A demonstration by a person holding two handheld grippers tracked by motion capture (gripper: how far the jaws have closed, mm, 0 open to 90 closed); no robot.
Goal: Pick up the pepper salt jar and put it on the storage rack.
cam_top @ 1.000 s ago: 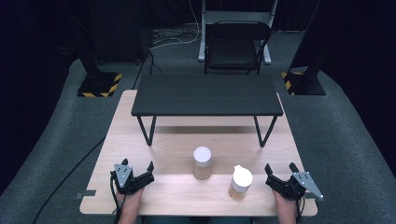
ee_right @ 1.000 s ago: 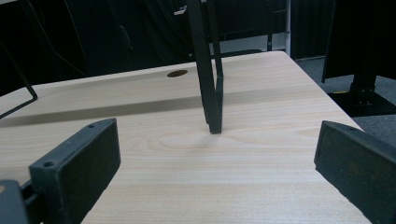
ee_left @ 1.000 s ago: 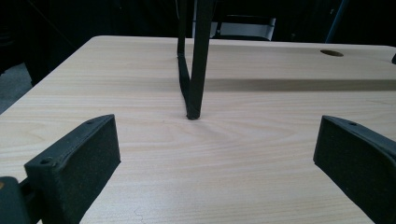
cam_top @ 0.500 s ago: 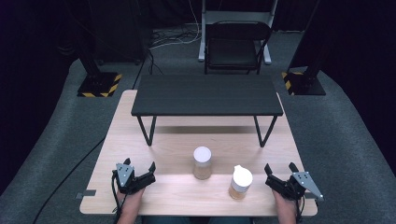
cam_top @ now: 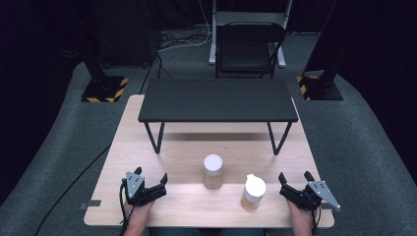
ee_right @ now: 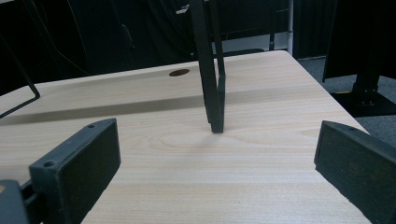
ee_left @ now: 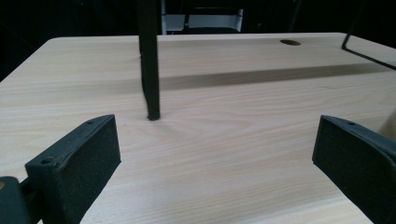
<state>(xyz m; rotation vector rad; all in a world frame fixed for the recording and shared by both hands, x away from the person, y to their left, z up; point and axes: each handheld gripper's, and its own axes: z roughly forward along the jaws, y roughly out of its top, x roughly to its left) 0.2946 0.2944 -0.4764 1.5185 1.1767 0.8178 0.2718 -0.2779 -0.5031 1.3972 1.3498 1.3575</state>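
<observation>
The wooden table [cam_top: 147, 147] is lying under both tools, and the black shelf [cam_top: 216, 101] is standing on its far half, well ahead of the two grippers. In the left gripper view one black leg [ee_left: 149, 70] of this shelf is rising just ahead of the jaws, and in the right gripper view another leg [ee_right: 210, 70] is doing the same.

Two jars are standing between the grippers. The jar with the flat white lid [cam_top: 213, 171] is ahead and to the right of the left gripper [cam_top: 150, 184], well apart from it. The jar with the rounded white cap [cam_top: 253, 191] is just to the left of the right gripper [cam_top: 294, 184], near it but not touching.

Both grippers are resting low at the near edge, each with its jaws spread wide and holding nothing.

The step in hand is probably the first reach. The right gripper is having the shorter way, so the person should be turning it toward the capped jar and bringing the open jaws around the body of the jar, below the cap. The closing should be slow and level, because this jar may tip easily. The left gripper should be going forward and to its right in the same manner, keeping clear of the shelf leg.
</observation>
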